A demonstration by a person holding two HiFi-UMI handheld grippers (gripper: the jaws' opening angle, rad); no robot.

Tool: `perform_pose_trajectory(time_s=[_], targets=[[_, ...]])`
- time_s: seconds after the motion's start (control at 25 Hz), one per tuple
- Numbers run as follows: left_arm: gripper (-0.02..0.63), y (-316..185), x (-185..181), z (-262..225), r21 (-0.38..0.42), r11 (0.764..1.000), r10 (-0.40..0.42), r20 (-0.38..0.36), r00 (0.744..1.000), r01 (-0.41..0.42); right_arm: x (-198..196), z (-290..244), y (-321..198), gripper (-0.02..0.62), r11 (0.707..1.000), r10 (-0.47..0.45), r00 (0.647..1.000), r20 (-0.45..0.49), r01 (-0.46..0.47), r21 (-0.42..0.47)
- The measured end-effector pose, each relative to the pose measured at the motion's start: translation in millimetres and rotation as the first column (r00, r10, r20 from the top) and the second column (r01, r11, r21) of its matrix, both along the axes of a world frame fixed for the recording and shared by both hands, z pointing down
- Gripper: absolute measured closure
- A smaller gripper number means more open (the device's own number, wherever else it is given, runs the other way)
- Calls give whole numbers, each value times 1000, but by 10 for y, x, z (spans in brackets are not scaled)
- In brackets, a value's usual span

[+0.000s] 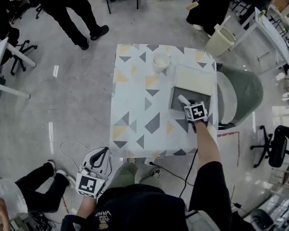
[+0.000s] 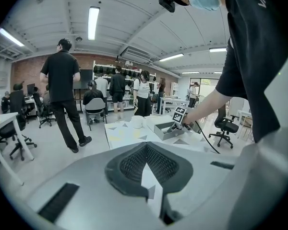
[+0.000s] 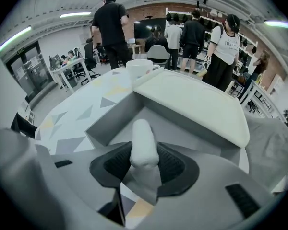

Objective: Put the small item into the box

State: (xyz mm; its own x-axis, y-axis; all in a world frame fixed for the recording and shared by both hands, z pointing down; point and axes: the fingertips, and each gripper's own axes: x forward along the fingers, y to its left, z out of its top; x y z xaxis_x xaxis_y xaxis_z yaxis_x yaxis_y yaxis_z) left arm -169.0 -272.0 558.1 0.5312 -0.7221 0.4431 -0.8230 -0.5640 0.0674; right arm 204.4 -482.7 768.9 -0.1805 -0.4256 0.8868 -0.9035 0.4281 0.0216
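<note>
A small white rod-shaped item (image 3: 144, 143) sits between the dark pads of my right gripper (image 3: 144, 164), and both pads touch its sides. It points into the open grey box (image 3: 110, 123). In the head view my right gripper (image 1: 187, 102) hovers over the near edge of the box (image 1: 195, 91) at the table's right side, with the item (image 1: 182, 99) sticking out over the box's inside. My left gripper (image 1: 101, 154) hangs low off the table's near left corner. Its pads (image 2: 127, 164) meet with nothing between them.
The box's white lid (image 1: 195, 78) leans at its far side, next to a white cup (image 1: 161, 61). The patterned table (image 1: 139, 105) has a grey-green chair (image 1: 243, 88) on its right and a waste bin (image 1: 220, 40) beyond. Several people stand at the back.
</note>
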Motion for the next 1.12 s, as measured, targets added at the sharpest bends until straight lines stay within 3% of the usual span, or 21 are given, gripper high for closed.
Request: perform_pose_trajectory(time_s=[0.88, 1.12], targets=[[600, 52, -92, 4, -3, 1000, 3, 31, 1000, -3, 34, 4, 11, 419, 999, 52, 998, -23, -52, 2], [600, 55, -57, -41, 15, 1000, 20, 40, 999, -20, 95, -143, 13, 446, 995, 68, 997, -30, -66, 76]])
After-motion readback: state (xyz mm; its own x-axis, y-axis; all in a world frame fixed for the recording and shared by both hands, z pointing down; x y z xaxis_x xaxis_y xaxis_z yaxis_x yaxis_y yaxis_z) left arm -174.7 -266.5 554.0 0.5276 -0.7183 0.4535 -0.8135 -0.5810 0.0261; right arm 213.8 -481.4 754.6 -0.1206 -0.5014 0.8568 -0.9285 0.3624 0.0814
